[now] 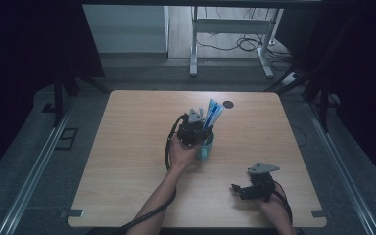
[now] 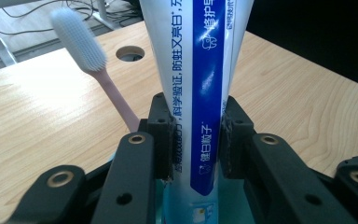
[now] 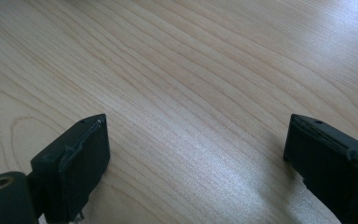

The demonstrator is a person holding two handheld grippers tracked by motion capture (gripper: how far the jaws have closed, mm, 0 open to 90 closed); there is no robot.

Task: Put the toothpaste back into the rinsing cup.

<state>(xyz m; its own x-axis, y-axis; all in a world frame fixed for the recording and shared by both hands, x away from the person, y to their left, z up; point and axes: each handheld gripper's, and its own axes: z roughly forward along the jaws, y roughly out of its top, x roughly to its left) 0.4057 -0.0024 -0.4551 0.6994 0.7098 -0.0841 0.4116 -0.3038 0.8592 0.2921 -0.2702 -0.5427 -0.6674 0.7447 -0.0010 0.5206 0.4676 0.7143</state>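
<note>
Two ribbed pads of the left hand-held gripper [image 2: 198, 140] pinch a glossy flat toothpaste tube [image 2: 200, 70].

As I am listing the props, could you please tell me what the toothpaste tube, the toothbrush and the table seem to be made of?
Toothpaste tube: glossy printed plastic, likely soft; it narrows between the pads.
Toothbrush: matte pink handle, pale bristles, probably plastic.
Table: light wood grain, smooth, possibly laminate.
</note>
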